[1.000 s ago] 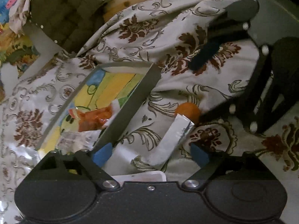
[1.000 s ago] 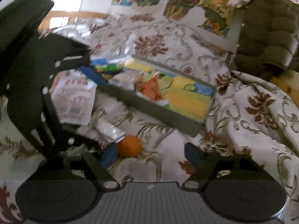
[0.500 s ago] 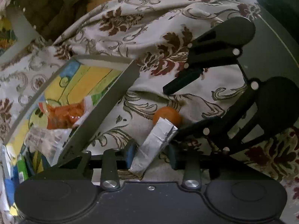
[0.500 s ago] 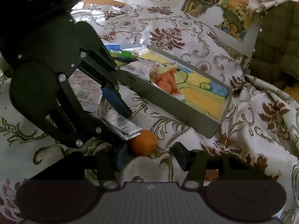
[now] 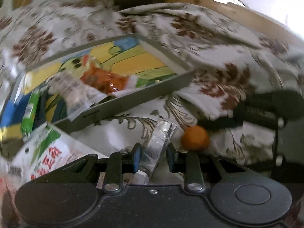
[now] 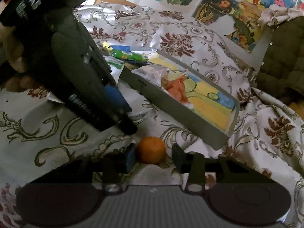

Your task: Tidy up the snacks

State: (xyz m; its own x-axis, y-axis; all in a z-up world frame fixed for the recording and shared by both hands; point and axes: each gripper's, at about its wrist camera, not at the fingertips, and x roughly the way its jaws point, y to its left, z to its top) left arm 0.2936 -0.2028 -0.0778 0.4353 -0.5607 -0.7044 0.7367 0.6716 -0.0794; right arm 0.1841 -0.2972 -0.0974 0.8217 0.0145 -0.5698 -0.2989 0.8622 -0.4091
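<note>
my left gripper (image 5: 153, 158) clamped on silver packet (image 5: 159, 142) | right gripper (image 6: 153, 155) open around the orange (image 6: 151, 149), not squeezing | tray (image 6: 182, 110) just beyond

A table draped in a rumpled cream cloth with brown floral and scroll print (image 6: 176, 38) carries everything. Directly on the cloth lie a shallow grey rectangular tray with a yellow, green and blue cartoon lining (image 6: 171, 102), a small round orange fruit (image 6: 151, 149) near the tray's long side, a silver foil sachet (image 5: 158, 142) just beside the fruit, and a white snack packet with red and green print (image 5: 49, 155).
</note>
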